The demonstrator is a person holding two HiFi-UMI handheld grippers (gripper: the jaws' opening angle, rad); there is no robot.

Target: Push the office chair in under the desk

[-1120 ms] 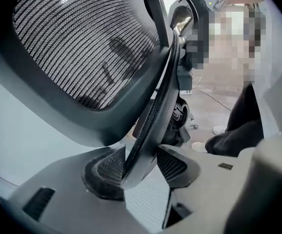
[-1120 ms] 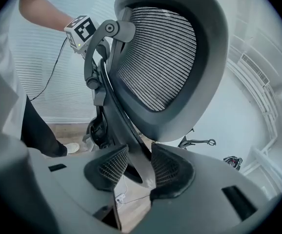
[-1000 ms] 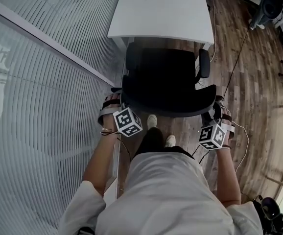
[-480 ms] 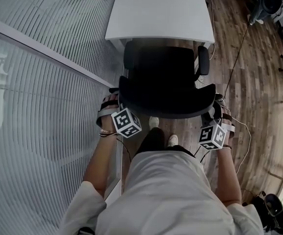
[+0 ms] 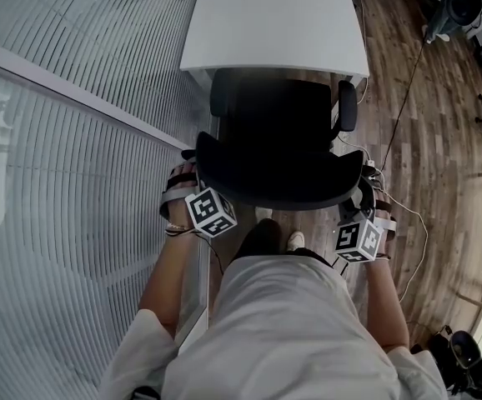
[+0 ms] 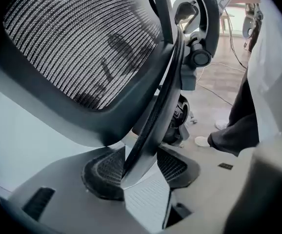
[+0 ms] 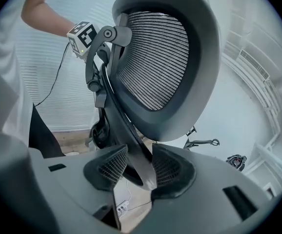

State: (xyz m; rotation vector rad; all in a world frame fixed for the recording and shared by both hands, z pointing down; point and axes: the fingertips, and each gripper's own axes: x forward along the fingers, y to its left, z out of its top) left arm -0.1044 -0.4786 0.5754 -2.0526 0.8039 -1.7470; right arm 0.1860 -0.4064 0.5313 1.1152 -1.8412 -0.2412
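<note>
The chair (image 5: pixel 278 152) stands at the desk (image 5: pixel 274 27) edge, top centre, its back toward the bottom of the frame. The left claw (image 6: pixel 138 165) clamps the back's left rim. The right claw (image 7: pixel 133 167), jaws opening, has the right rim between them. The desk lies straight up-frame from both

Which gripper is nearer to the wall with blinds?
Left. The left gripper grips the backrest edge beside the wall with blinds; the right gripper, its jaws opening around the backrest's other edge, is on the far side.
</note>
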